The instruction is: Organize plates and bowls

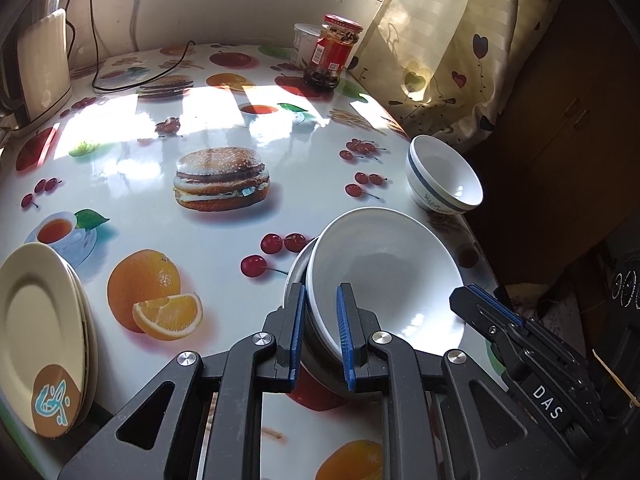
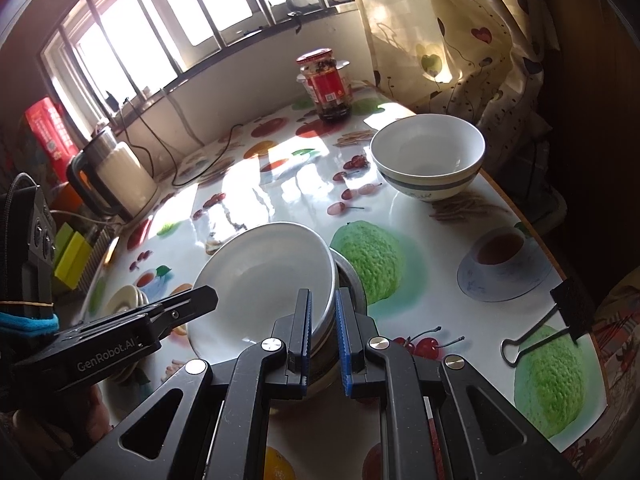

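Note:
A wide white bowl (image 1: 384, 272) sits tilted in a metal bowl (image 1: 294, 276) near the table's front right. My left gripper (image 1: 320, 334) is shut on the white bowl's left rim. My right gripper (image 2: 323, 338) is shut on its right rim, where the white bowl (image 2: 264, 280) rests in the metal bowl (image 2: 354, 284). A blue-banded white bowl (image 1: 444, 176) stands beyond at the table's right edge; it also shows in the right wrist view (image 2: 428, 156). A stack of cream plates (image 1: 40, 336) lies at the left.
A red-lidded jar (image 1: 334, 54) and a white tub (image 1: 306, 42) stand at the back by the curtain (image 1: 460, 48). A kettle (image 2: 120, 176) with a cable stands at the back left. A binder clip (image 2: 548, 324) clamps the tablecloth's right edge.

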`<action>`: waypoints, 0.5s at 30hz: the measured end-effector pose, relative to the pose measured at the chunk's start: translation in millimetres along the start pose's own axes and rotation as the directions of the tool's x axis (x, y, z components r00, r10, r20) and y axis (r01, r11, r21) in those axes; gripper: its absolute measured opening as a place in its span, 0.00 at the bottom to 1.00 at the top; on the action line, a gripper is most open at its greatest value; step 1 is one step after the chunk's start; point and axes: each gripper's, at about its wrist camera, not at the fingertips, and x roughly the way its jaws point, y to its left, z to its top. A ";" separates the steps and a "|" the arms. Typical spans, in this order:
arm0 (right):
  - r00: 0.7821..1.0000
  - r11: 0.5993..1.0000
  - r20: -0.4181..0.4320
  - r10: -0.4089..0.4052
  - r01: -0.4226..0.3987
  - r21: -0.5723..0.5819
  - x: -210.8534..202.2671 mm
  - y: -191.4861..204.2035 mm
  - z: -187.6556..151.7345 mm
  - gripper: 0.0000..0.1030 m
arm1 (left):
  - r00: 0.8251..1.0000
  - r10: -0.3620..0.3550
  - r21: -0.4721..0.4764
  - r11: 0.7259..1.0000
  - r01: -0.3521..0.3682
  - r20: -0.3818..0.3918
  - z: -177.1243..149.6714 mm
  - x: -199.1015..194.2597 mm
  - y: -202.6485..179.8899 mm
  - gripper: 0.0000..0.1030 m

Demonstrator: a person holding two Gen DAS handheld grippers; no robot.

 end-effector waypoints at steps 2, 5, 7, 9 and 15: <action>1.000 1.000 0.000 0.001 -0.001 0.000 0.0 -0.1 -0.4 0.12 | 1.000 0.002 0.002 1.000 -0.002 0.000 -0.1 0.0 0.1 0.16; 1.000 1.000 -0.001 0.001 -0.001 0.000 0.4 0.3 0.0 0.13 | 1.000 -0.002 -0.001 1.000 0.002 0.000 -0.2 0.2 0.4 0.16; 1.000 1.000 -0.001 0.002 -0.002 0.001 0.3 0.2 -0.4 0.14 | 1.000 -0.001 0.000 1.000 0.001 0.001 -0.6 -0.1 0.7 0.16; 1.000 1.000 -0.001 0.001 -0.001 0.001 0.6 0.1 0.0 0.14 | 1.000 -0.002 -0.001 1.000 0.002 0.001 -0.4 0.1 0.8 0.16; 1.000 1.000 0.001 0.001 -0.001 0.002 0.4 0.4 -0.4 0.14 | 1.000 -0.005 -0.002 1.000 0.005 0.003 -0.7 -0.5 0.3 0.16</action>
